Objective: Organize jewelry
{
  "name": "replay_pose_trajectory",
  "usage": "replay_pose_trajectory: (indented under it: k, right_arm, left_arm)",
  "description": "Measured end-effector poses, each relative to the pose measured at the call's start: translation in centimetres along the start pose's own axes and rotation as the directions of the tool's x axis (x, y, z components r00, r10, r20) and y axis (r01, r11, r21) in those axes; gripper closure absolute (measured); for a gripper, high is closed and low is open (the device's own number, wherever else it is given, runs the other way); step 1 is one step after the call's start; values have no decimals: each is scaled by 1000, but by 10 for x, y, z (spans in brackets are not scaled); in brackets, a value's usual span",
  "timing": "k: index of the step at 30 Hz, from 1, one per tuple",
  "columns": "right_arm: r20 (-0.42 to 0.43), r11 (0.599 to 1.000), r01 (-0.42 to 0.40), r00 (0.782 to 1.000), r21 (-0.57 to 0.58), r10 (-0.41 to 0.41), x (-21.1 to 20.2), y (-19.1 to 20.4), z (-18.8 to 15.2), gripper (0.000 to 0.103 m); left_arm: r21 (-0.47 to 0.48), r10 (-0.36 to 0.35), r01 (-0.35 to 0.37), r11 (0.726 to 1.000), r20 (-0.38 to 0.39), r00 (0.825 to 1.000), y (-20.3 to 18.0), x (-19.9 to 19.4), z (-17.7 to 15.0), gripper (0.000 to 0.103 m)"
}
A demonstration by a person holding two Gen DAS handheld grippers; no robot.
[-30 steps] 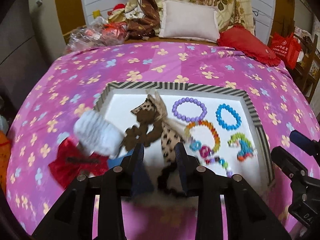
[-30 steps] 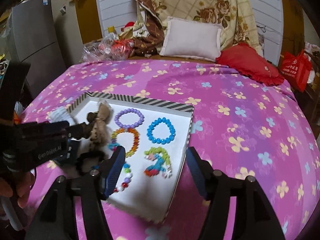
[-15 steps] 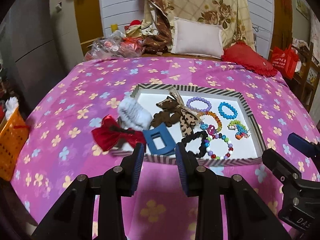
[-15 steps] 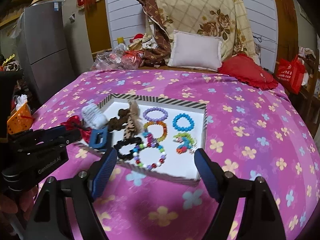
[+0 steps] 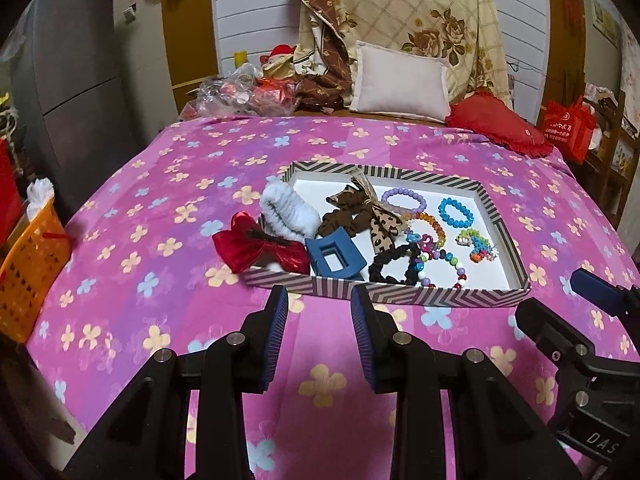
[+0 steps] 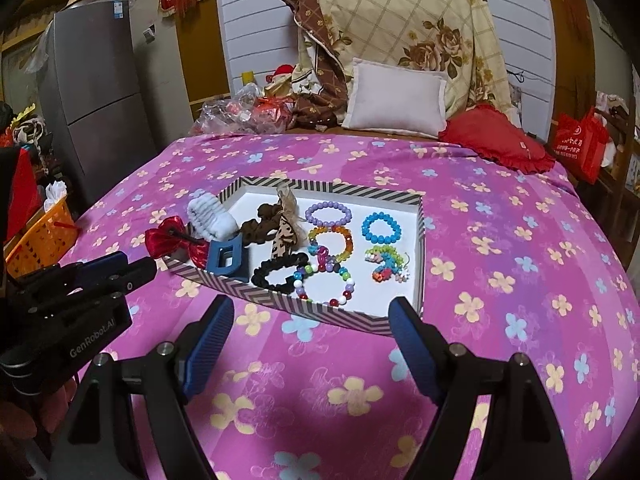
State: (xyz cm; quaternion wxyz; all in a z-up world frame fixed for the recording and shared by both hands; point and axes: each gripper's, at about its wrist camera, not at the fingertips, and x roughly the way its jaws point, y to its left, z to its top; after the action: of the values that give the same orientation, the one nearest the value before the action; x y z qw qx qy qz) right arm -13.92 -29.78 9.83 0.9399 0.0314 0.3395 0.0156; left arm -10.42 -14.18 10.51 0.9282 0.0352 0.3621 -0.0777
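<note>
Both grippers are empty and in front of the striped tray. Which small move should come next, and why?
Probably the left gripper should move forward to the red bow and nudge it fully into the striped tray. The bow hangs over the tray's left near rim, partly on the bedspread, while the bracelets lie inside. The left gripper is open, empty and nearer to it.

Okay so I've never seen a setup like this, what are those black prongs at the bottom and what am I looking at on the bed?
Those prongs are handheld grippers, one in each of a person's hands, each carrying a wide-angle camera looking along its fingers. One picture comes from the left gripper, the other from the right gripper. Both are open and hold nothing. On the flowered bedspread sits a striped tray with beaded bracelets, a black scrunchie, a blue hair claw and a red bow hanging over its edge.
</note>
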Motion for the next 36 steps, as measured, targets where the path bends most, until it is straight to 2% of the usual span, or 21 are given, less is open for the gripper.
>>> replay_pose_trajectory:
  k: [15, 36]
  right_arm:
    - [30, 1000, 22, 999, -13, -22, -15, 8, -6, 20]
    - [14, 1000, 14, 1000, -4, -13, -12, 13, -10, 20]
  left_arm:
    - [-1, 31, -31, 1000, 29, 999, 5, -15, -6, 70]
    - [-1, 32, -32, 999, 26, 999, 8, -14, -11, 70]
